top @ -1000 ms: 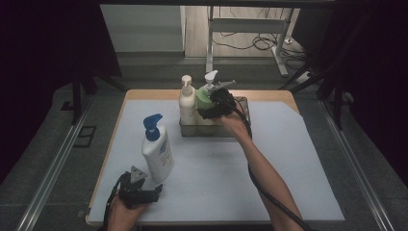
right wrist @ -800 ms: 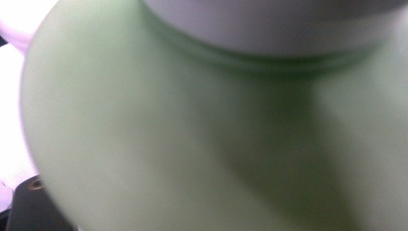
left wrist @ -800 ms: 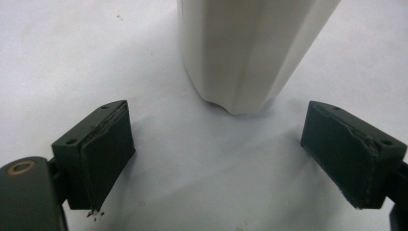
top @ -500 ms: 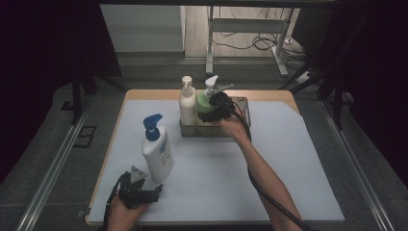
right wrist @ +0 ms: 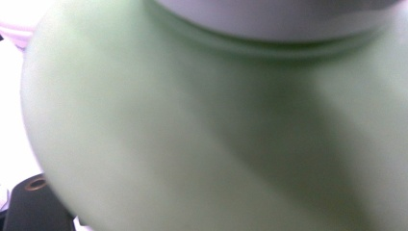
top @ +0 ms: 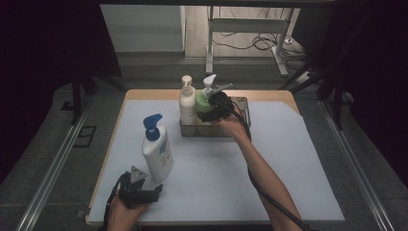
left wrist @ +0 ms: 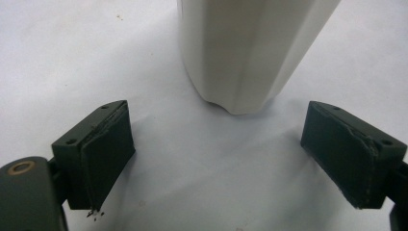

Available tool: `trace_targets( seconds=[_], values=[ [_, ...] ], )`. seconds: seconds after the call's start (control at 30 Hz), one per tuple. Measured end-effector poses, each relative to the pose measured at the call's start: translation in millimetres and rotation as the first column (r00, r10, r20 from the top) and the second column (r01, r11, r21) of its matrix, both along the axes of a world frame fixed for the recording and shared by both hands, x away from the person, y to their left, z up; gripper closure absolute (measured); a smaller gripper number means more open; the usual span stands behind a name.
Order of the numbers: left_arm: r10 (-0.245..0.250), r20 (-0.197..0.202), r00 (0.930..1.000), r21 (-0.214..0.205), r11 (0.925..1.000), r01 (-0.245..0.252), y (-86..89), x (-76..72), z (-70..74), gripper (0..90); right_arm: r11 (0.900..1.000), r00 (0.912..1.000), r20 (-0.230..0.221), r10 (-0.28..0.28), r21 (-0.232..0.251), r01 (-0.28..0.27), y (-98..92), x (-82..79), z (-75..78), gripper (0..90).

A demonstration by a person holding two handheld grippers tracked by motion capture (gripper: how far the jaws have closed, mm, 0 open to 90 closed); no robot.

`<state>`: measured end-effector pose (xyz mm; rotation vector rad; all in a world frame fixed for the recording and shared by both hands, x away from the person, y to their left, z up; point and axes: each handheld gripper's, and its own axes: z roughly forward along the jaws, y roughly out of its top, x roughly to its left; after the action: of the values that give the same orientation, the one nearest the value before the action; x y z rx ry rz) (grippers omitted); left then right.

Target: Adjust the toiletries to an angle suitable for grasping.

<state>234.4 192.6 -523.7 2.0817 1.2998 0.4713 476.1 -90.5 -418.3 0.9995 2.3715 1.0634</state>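
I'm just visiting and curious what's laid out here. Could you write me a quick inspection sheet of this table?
Surface: pale sheet over a wooden table.
Job's things: green bottle and cream bottle stand in a metal basket; white bottle with a blue pump stands on the sheet.
Clutter: nothing seen.
Tongs: left tongs open, just short of the white bottle's base; right tongs at the green bottle, grip can't be told.
Cables: black cable runs along the right forearm.
Surroundings: grey floor; loose wires beyond the table.
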Motion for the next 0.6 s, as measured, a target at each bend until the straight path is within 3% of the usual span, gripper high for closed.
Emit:
trace_targets(
  seconds=[0.6],
  values=[
    [0.0,0.0,1.0,0.0,1.0,0.0,0.0,0.0,0.0,10.8,0.9999,1.0,0.001,0.001,0.013,-0.001,-5.6,-1.0,-0.4,11.6]
  ],
)
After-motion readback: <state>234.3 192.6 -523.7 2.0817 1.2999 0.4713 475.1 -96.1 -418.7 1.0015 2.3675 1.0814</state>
